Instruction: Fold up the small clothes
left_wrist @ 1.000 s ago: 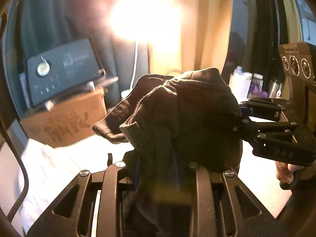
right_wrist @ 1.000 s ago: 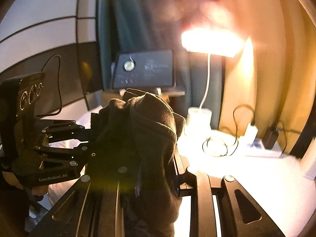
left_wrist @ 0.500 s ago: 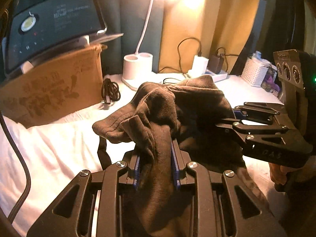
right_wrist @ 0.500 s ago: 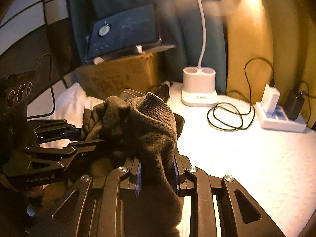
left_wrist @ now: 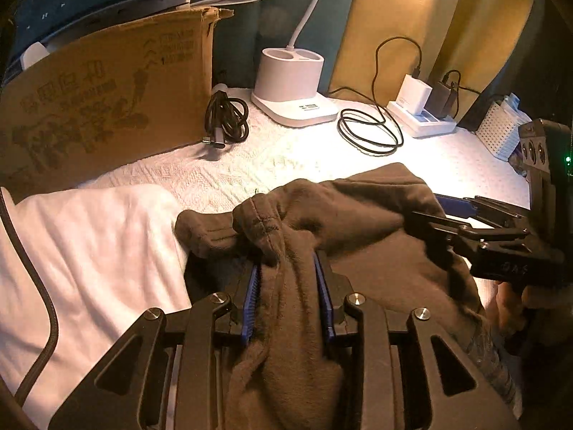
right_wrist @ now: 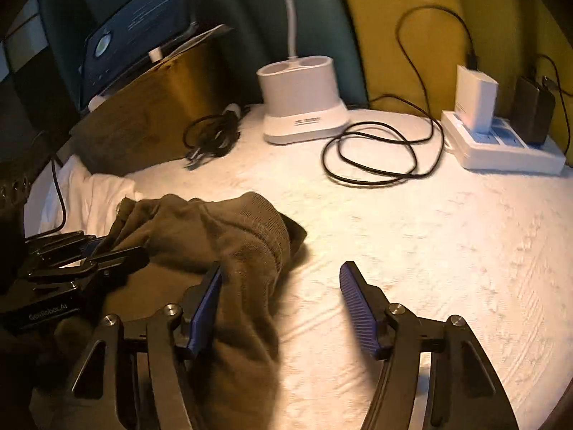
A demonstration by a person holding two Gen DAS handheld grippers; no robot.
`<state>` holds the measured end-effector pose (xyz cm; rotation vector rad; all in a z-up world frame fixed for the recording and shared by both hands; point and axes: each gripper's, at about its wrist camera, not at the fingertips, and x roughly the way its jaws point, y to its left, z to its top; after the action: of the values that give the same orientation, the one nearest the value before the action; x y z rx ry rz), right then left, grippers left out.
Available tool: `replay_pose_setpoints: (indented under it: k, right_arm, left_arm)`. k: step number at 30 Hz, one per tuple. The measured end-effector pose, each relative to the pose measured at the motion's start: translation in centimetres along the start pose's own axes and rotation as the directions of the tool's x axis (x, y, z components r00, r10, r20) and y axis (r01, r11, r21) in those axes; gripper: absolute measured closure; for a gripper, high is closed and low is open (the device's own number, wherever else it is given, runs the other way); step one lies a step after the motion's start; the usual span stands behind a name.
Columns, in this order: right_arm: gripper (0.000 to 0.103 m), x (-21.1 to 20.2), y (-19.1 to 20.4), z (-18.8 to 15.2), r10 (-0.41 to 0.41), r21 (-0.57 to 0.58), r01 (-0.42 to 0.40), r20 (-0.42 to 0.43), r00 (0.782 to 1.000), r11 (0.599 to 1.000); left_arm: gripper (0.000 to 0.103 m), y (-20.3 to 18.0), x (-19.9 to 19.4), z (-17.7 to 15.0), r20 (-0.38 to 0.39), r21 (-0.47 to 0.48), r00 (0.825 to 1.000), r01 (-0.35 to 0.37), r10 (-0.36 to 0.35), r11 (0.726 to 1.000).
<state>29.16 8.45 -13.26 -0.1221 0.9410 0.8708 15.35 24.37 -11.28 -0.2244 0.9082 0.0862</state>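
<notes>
A dark brown garment lies bunched on the white textured table cover. My left gripper has a fold of it between its blue pads, which still press on the cloth as the jaws are opening. In the right wrist view the same garment drapes against the left pad of my right gripper. Its jaws are opening wide, and the right pad stands apart over bare cover. The right gripper also shows at the cloth's right edge in the left wrist view. The left gripper shows at the left of the right wrist view.
A white cloth lies left of the garment. Behind stand a cardboard box, a bundled cable, a white lamp base, a looped black cable, a power strip with chargers and a white basket.
Both grippers came down toward the table with the garment, which now rests on the cover. The right jaws let go of the cloth and spread wide. The left pads have parted slightly.
</notes>
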Motion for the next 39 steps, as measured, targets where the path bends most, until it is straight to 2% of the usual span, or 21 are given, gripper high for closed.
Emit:
replay_pose_setpoints:
  k: [4, 8, 10, 15, 22, 24, 28, 30, 31, 34, 39]
  right_arm:
    - [0.037, -1.1, -0.2, 0.1, -0.016, 0.01, 0.016, 0.017, 1.0, 1.0]
    - [0.035, -3.4, -0.7, 0.7, -0.019, 0.044, 0.016, 0.078, 0.997, 0.999]
    - [0.035, -3.7, -1.0, 1.1, -0.065, 0.04, 0.061, 0.094, 0.993, 0.997]
    - [0.035, -1.0, -0.7, 0.6, -0.056, 0.001, 0.056, 0.015, 0.998, 0.998]
    - [0.035, -0.6, -0.6, 0.4, -0.191, -0.078, 0.193, 0.042, 0.981, 0.978]
    - [0.035, -0.8, -1.0, 0.2, -0.229, -0.07, 0.231, 0.037, 0.973, 0.97]
    - [0.035, -1.7, -2.0, -0.1, -0.313, -0.046, 0.315, 0.045, 0.949, 0.948]
    - [0.035, -2.4, -2.5, -0.1, -0.3, -0.013, 0.301, 0.046, 0.953, 0.954]
    - [0.035, -2.9, -2.5, -0.2, -0.293, -0.003, 0.294, 0.05, 0.955, 0.956]
    - [0.035, -4.4, -1.3, -0.7, -0.249, -0.017, 0.251, 0.075, 0.966, 0.968]
    - [0.035, -5.6, 1.9, -2.3, -0.172, -0.072, 0.177, 0.069, 0.983, 0.982]
  left_arm:
    - [0.072, 0.3, 0.0, 0.4, -0.007, 0.005, 1.0, -0.011, 0.011, 1.0]
    - [0.073, 0.6, -0.1, 0.5, -0.011, 0.029, 0.999, -0.039, 0.039, 0.999]
    - [0.073, 0.9, -0.2, 0.5, -0.016, 0.027, 0.999, -0.044, 0.045, 0.999]
    - [0.073, 1.2, -0.4, 0.7, -0.016, 0.027, 0.999, -0.047, 0.047, 0.999]
    - [0.073, 2.4, -0.9, 0.8, -0.019, -0.008, 0.998, -0.064, 0.064, 0.998]
    - [0.072, 2.4, -1.7, 0.8, -0.02, -0.017, 0.998, -0.065, 0.065, 0.998]
    - [0.071, 1.6, -4.4, 0.3, 0.027, 0.005, 0.997, -0.072, 0.072, 0.997]
    - [0.059, 1.2, -5.7, -0.1, 0.044, 0.004, 0.998, -0.047, 0.047, 0.999]
    - [0.057, 0.8, -6.3, -0.5, 0.049, 0.006, 0.998, -0.03, 0.03, 1.0]
    - [0.057, -0.2, -7.1, -1.9, 0.036, 0.027, 0.999, 0.002, -0.003, 1.0]
    - [0.057, -1.3, -6.7, -4.4, -0.022, 0.039, 1.0, 0.008, -0.007, 0.999]
